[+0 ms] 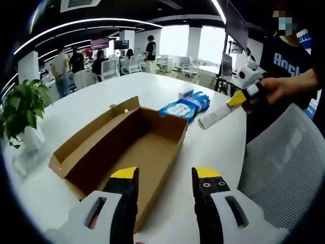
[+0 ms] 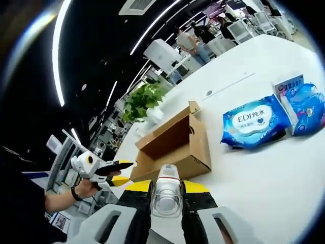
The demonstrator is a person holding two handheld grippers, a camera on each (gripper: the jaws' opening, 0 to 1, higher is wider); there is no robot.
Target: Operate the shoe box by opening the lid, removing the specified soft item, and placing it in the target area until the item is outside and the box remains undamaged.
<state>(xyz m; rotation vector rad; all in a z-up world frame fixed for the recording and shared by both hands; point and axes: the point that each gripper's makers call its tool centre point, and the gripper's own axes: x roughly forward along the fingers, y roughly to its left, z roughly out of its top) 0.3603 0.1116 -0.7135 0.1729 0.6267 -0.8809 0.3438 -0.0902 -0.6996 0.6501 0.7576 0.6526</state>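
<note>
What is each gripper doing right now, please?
Left gripper: open, holding nothing, above the cardboard box.
Right gripper: shut on a clear rolled item.

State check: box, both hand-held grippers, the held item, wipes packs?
shoe box: open, empty inside
left hand-held gripper: open, holding nothing
right hand-held gripper: shut on pale roll
pale roll: held, outside box
wipes packs: lying flat on table
</note>
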